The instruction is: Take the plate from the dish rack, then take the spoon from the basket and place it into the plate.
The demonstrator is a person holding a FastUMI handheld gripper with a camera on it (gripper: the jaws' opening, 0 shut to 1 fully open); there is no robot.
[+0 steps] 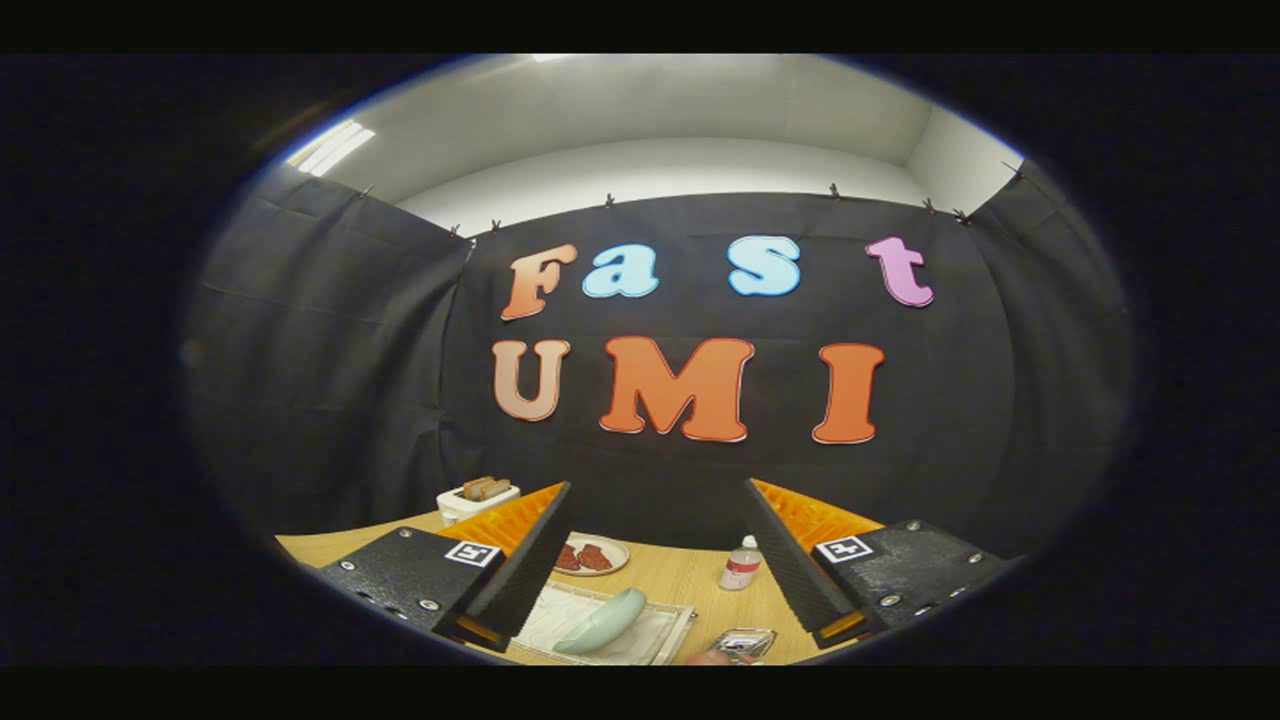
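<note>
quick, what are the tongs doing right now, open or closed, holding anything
Tongs: open, fingers spread wide, holding nothing; raised above the wooden table, with the pale green plate lying on the rack below and between them.

Square coded markers (472, 552) sit on the tool's (656, 486) spread fingers (520, 570); bottle (741, 565) label illegible.

The claw (655, 560) hangs high above the desk (680, 580) with its fingers (525, 570) spread wide and nothing between them. Below the gap, a pale green plate (603, 622) stands tilted in the dish rack (660, 630), which sits on a light mat. Beyond it lies a small dish of reddish food (588, 556) (what kind is unclear), with a small bottle (741, 564) nearby and a white toaster (476, 497) holding bread further back.
</note>
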